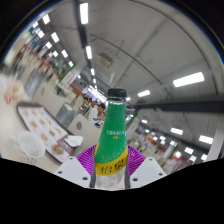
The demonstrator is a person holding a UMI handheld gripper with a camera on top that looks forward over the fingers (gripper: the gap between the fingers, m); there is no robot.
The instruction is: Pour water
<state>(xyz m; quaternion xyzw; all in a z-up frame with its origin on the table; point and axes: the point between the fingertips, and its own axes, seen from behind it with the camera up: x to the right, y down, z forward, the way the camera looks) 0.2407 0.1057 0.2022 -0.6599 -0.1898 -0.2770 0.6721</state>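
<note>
1. A green bottle stands upright between the fingers of the gripper, its dark cap at the top and its lower part down between them

2. The bottle has a printed label on its body and a yellow band near its base, where the purple pads show at either side

3. The pads lie close against the bottle's sides with no gap to be seen, so the fingers look clamped on it

4. The white finger bodies show low at the left and right of the bottle's base

5. The bottle's base is hidden, so what it rests on, if anything, cannot be told

6. Behind the bottle rises a ceiling with rows of long white lights, filling most of the view, so the camera is tilted upward

7. To the left of the bottle, farther off, is a table with pale things on it, too blurred to name

8. No glass or cup can be made out
</note>
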